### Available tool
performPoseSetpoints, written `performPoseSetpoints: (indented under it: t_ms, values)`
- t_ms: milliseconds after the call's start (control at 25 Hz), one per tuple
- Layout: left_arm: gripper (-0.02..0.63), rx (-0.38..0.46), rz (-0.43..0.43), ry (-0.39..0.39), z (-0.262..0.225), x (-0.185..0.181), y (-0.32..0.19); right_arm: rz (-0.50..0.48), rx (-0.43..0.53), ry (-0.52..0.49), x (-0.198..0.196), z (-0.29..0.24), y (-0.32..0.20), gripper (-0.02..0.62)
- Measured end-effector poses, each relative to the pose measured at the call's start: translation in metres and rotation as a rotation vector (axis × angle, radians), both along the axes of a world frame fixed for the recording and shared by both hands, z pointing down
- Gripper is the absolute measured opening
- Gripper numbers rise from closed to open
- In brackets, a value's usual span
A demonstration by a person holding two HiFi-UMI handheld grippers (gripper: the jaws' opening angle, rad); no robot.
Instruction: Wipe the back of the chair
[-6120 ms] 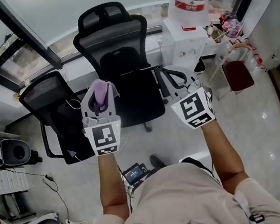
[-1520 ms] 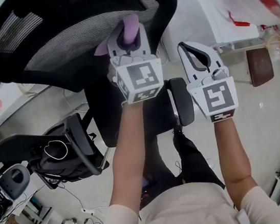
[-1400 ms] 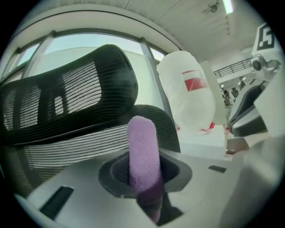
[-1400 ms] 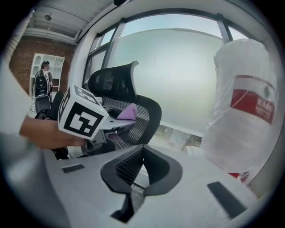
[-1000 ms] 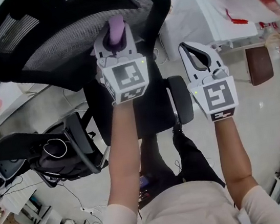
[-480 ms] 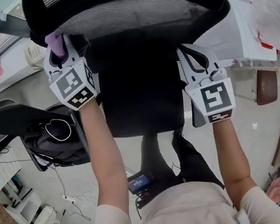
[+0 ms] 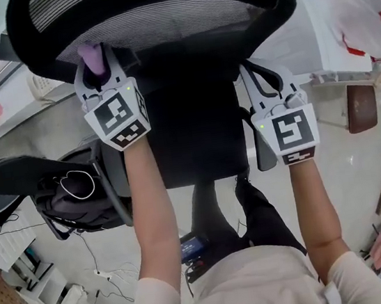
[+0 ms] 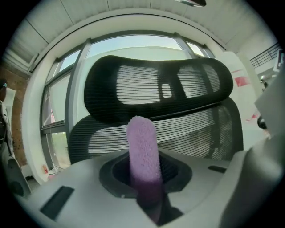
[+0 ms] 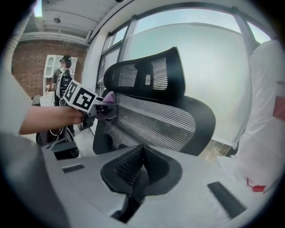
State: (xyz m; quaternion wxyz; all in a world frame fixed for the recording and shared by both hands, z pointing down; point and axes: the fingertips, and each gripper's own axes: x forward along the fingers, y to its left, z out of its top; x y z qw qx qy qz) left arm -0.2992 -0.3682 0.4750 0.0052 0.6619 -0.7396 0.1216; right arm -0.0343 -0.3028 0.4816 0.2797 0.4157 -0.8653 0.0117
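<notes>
The black office chair fills the top of the head view, with its mesh back (image 7: 159,26) and seat (image 7: 195,133) between my arms. My left gripper (image 7: 94,59) is shut on a purple cloth (image 7: 90,55) pressed to the left edge of the mesh back. In the left gripper view the cloth (image 8: 141,147) stands up from the shut jaws in front of the mesh back (image 8: 187,133) and headrest (image 8: 156,89). My right gripper (image 7: 258,75) is shut and empty, held beside the chair's right armrest. The right gripper view shows its jaws (image 9: 136,178) closed, and the left gripper (image 9: 95,109) against the back.
A second black chair (image 7: 40,183) with cables on it stands at the left. A white cabinet with a plastic bag (image 7: 347,13) and a brown stool (image 7: 356,107) are at the right. Windows run behind the chair. A person (image 9: 64,75) stands far off.
The left gripper carried the cloth from the middle of the mesh back across to its left edge, then shifted slightly right. The right gripper stayed beside the armrest.
</notes>
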Motion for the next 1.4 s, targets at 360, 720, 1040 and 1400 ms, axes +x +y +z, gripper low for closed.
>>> performPoseSetpoints:
  t_ms: [360,720,1040,1400]
  values:
    - [0.083,-0.028,0.411,-0.001,0.021,0.268,-0.017,0.155,-0.011,-0.007,0.117,0.005,0.011,-0.005]
    - [0.083,-0.068,0.528,-0.051,0.028,0.343,-0.012,0.241,-0.022,-0.011,0.185,0.004,0.033,-0.005]
    - [0.083,-0.046,0.334,-0.033,0.022,0.213,-0.013,0.160,-0.020,-0.004,0.131,0.002,0.029,-0.005]
    - [0.083,-0.064,-0.032,0.000,0.025,-0.039,0.025,-0.008,-0.029,-0.006,0.003,0.010,0.021,-0.005]
